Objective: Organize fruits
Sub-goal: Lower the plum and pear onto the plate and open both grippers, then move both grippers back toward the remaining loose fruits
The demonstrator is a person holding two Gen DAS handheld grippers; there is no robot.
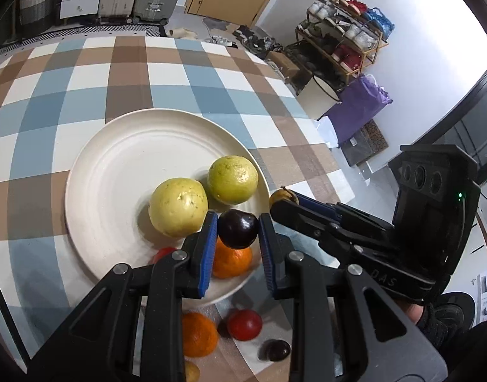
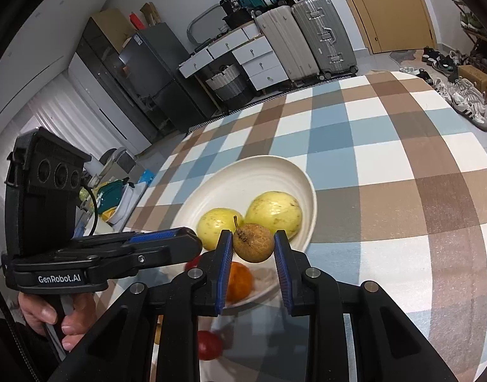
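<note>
Fruits go onto the plate (image 1: 116,159): my left tool (image 1: 238,227) clamps a dark plum (image 1: 238,229), my right tool (image 2: 253,243) a brown longan (image 2: 253,243). Next, I judge, release both at the plate's 5 o'clock.

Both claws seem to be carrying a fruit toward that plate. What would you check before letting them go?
1. Left gripper holds the dark plum between both pads: ok.
2. Right gripper holds the small brown fruit: ok.
3. Plum over the plate: ok, above the orange.
4. Brown fruit over the plate: cannot tell, it hangs near the rim.
5. Free room on the plate beside the two yellow fruits: ok.
6. Grippers apart from each other: ok, but close.
</note>
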